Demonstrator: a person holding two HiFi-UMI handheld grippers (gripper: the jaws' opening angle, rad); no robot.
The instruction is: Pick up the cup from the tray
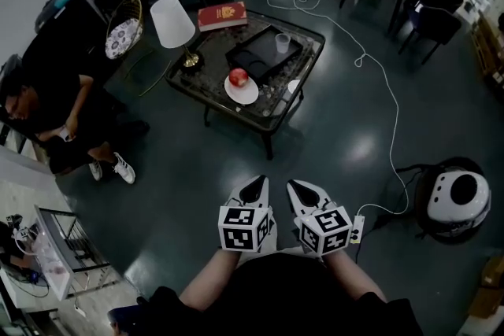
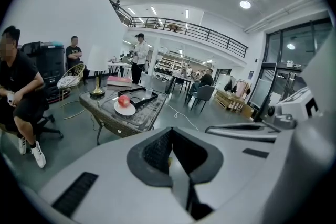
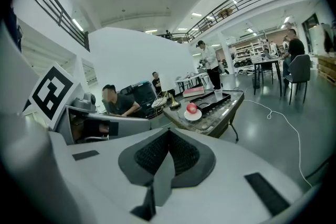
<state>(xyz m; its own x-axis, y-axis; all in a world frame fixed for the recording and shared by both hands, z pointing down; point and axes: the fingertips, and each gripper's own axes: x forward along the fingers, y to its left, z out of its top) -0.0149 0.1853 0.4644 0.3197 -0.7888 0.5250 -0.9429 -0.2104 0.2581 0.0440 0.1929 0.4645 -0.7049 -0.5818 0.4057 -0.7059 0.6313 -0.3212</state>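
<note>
A clear plastic cup [image 1: 282, 42] stands on a black tray [image 1: 253, 57] on the low glass coffee table [image 1: 303, 71], far ahead of me. The cup [image 2: 149, 92] and the tray [image 2: 137, 103] also show small in the left gripper view, and the cup [image 3: 218, 92] again in the right gripper view. My left gripper [image 1: 254, 189] and right gripper [image 1: 303, 191] are held side by side close to my body, well short of the table. Both have their jaws together with nothing between them.
On the table also sit a red apple [image 1: 238, 77] on a white plate [image 1: 245, 94], a red book [image 1: 221, 15] and a lamp [image 1: 173, 25]. A seated person [image 1: 59, 110] is at the left. A white cable [image 1: 378, 83] runs over the floor and a round robot vacuum [image 1: 454, 201] lies at the right.
</note>
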